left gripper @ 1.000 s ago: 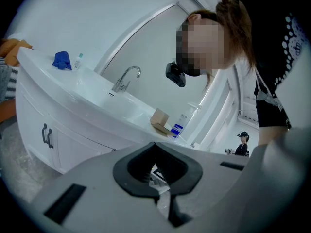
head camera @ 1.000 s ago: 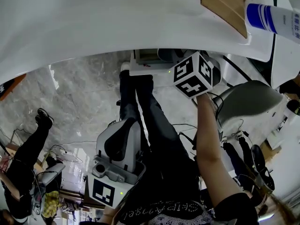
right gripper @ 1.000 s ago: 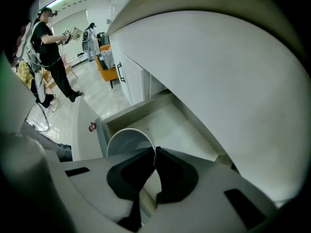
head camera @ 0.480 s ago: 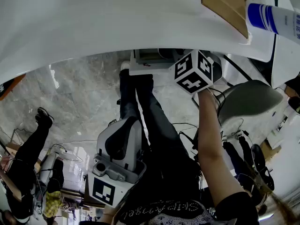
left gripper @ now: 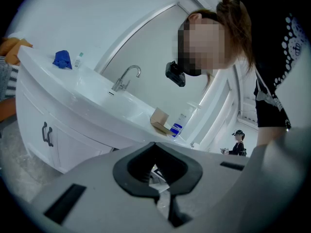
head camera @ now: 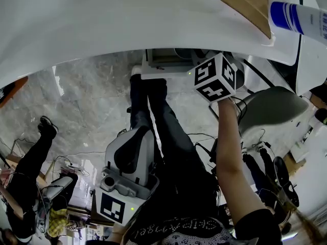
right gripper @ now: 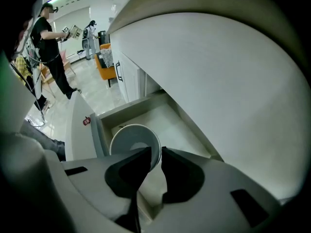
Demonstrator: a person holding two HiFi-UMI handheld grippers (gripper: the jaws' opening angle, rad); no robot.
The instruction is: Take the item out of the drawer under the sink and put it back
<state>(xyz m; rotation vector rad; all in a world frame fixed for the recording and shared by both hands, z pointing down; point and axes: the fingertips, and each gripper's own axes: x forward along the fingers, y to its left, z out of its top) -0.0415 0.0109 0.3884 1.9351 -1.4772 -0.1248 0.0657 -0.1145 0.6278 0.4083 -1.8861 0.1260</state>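
Observation:
The drawer (right gripper: pixel 181 129) under the sink stands pulled out, with a white cup (right gripper: pixel 130 139) upright inside it. My right gripper (right gripper: pixel 156 150) points steeply down into the drawer. Its jaws have just been opening and now straddle the cup's near rim with a gap, open. In the head view only this gripper's marker cube (head camera: pixel 215 77) shows, beside the drawer's front (head camera: pixel 153 75); the jaws and cup are hidden there. My left gripper (head camera: pixel 139 132) hangs low by my legs, far from the drawer. Its tips meet and hold nothing (left gripper: pixel 154 143).
The white sink counter (head camera: pixel 127 19) overhangs the drawer and carries a cardboard box (head camera: pixel 245 4) and a blue-labelled bottle (head camera: pixel 296 17). A faucet (left gripper: pixel 127 76) and blue cloth (left gripper: pixel 62 59) sit further along. A grey chair (head camera: pixel 271 111) stands at right; a person (right gripper: pixel 48 42) stands in the distance.
The right gripper's marker cube has edged slightly up and right toward the counter. The left gripper has not moved.

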